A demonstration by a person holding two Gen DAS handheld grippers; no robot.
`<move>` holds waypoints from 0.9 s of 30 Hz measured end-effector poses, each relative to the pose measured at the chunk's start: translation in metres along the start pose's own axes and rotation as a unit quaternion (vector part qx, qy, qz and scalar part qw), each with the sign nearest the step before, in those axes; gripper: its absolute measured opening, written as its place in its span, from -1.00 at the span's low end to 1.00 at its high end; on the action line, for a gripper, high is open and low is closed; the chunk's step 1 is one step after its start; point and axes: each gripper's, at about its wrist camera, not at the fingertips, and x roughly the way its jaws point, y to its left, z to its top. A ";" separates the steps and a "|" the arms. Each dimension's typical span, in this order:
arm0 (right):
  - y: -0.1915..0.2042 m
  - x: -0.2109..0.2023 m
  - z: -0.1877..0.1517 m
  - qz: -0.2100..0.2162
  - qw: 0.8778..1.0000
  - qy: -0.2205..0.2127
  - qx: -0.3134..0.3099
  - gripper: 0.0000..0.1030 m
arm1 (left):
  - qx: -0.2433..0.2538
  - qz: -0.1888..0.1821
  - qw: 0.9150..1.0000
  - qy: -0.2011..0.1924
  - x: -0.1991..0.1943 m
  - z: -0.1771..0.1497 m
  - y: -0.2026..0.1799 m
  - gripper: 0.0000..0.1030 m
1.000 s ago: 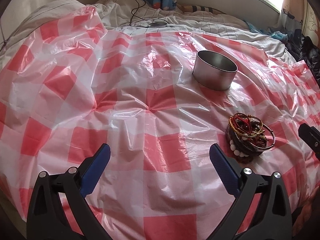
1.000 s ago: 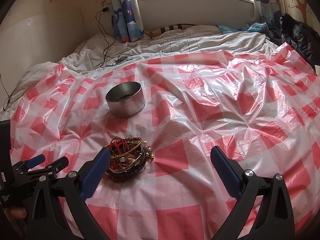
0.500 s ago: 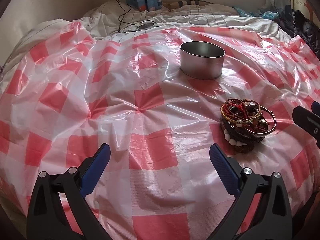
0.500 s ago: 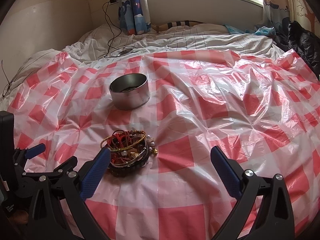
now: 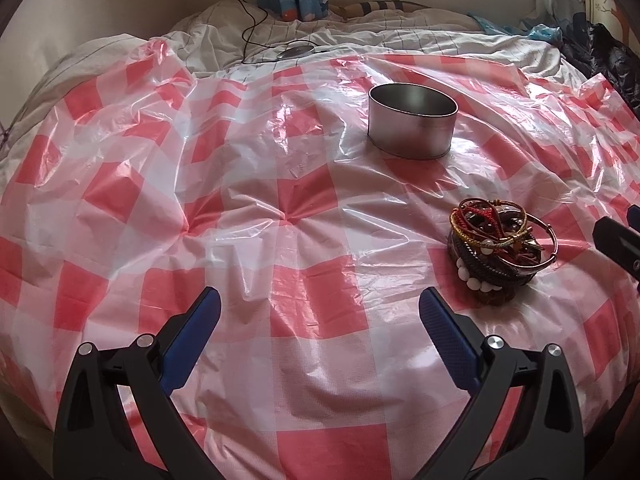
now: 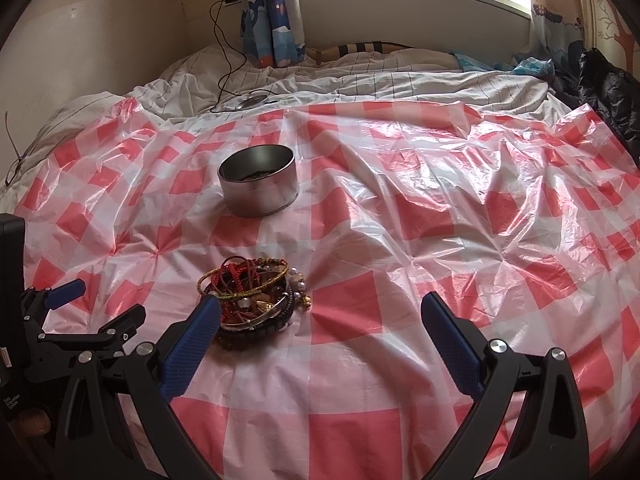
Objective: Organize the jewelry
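The left tool [image 5: 319,316] is hovering spread wide with nothing between its blue pads, over the near edge of the bed, and the right tool [image 6: 320,316] is likewise gaping empty, its left pad [image 6: 192,344] sitting just in front of the bracelet pile [image 6: 252,298]. That pile (red cords, gold bangles, white and dark beads all tangled together) is lying on the red-and-white checked plastic sheet [image 5: 304,296] covering the bed, toward its near edge. The round metal tin [image 5: 413,120] is standing upright and open farther back on the sheet, well apart from the pile.
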 end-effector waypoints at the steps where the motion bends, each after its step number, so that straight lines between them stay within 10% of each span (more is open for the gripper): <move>1: -0.002 0.000 0.000 0.001 1.000 0.001 0.003 0.86 | -0.002 -0.001 1.000 0.001 0.001 0.000 0.001 0.85; 9: 0.003 0.000 0.001 0.005 1.000 0.002 -0.012 0.86 | 0.006 -0.006 1.000 0.006 0.003 0.002 -0.002 0.85; 27: -0.056 0.020 0.013 0.023 0.999 0.040 0.001 0.86 | 0.063 -0.194 0.979 -0.022 0.016 0.040 -0.047 0.85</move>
